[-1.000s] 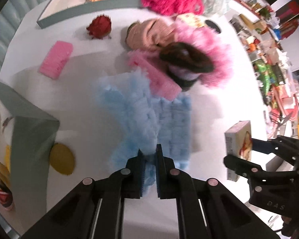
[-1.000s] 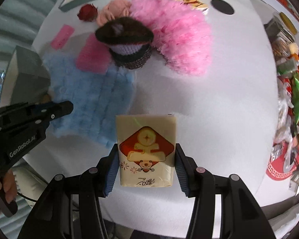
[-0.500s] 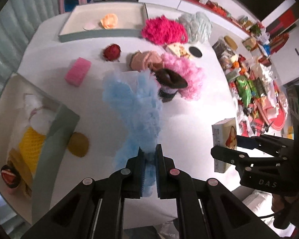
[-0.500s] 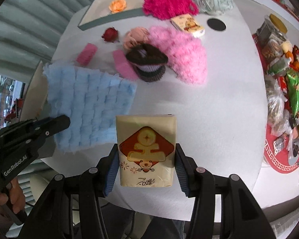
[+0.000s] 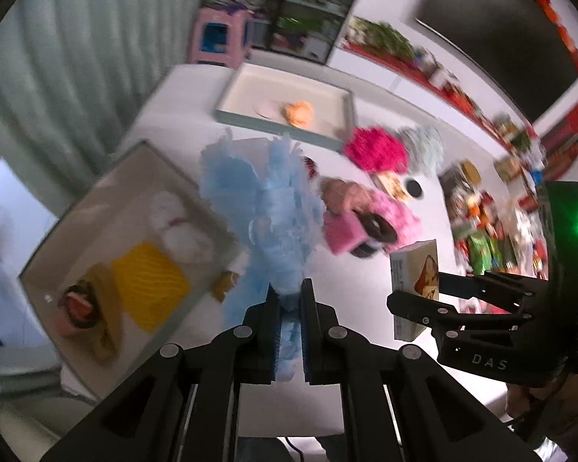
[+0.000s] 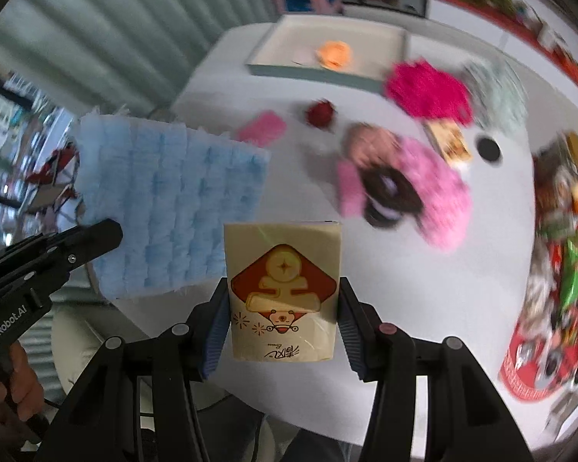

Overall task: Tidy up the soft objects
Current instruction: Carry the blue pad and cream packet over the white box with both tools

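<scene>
While both loads hang clear of the white table (image 6: pixel 435 269), the chief risk is the blue fluffy cloth (image 5: pixel 266 208) slipping free, since the left gripper (image 5: pixel 289 300), pressed together, pinches only one edge and the rest dangles loose above the near tray (image 5: pixel 50 254); a swing could also snag the tray's wall. Right gripper (image 6: pixel 283 300): half spread, clamped on the cream tissue pack (image 6: pixel 283 288), which stands upright between its pads, just beside the cloth.

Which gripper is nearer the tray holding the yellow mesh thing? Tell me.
Left. The left gripper, clamping the blue cloth, hangs beside that tray; the right gripper, holding the tissue pack, is farther off.
</scene>
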### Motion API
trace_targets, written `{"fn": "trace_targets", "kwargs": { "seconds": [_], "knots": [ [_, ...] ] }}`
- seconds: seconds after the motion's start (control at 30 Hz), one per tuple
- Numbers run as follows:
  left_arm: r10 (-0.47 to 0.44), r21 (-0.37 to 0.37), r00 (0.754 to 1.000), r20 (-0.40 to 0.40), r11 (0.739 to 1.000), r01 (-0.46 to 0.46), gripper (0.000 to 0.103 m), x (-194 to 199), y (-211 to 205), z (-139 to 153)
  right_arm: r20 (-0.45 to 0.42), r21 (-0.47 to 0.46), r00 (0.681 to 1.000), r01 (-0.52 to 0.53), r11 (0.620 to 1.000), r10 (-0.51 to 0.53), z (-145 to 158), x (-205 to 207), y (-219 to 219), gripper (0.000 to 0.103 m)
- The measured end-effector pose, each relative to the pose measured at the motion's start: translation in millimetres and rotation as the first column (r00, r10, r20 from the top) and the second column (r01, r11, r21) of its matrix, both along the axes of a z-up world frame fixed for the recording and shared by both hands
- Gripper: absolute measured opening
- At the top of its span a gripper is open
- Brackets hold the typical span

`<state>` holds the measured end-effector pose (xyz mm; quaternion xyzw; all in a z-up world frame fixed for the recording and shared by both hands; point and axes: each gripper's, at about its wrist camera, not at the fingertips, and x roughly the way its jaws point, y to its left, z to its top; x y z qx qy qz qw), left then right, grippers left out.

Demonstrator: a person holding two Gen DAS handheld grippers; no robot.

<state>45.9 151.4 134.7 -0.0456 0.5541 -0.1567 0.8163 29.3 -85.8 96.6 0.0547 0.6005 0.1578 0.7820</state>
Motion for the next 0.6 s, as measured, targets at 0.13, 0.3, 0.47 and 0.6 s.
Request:
{"fn": "trace_targets", "kwargs": {
  "seconds": [0.13,0.3,0.47,0.6],
  "knots": [
    [0.098,0.023,0.994,0.038,0.995,-0.099,0.009,-5.0,35.8,7.3,0.03,-0.001,0.996,-0.088,0.996,0.088,13.3,10.3,36.2,0.055],
    [0.222,0.027,0.974,0.054,0.974,-0.223,0.009,-10.5,79.0,12.3,0.06,-0.019,0.977,-0.203,0.979,0.204,26.9,20.6,85.2,0.055],
    [0.336,0.045,0.94,0.058,0.94,-0.338,0.009,-17.4,120.9,10.6,0.076,-0.024,0.953,-0.291,0.956,0.292,35.4,28.2,128.0,0.055],
    [0.399,0.06,0.916,0.042,0.914,-0.401,0.009,-21.6,143.9,3.9,0.076,-0.03,0.934,-0.348,0.937,0.35,36.9,30.6,157.9,0.055]
  ]
}}
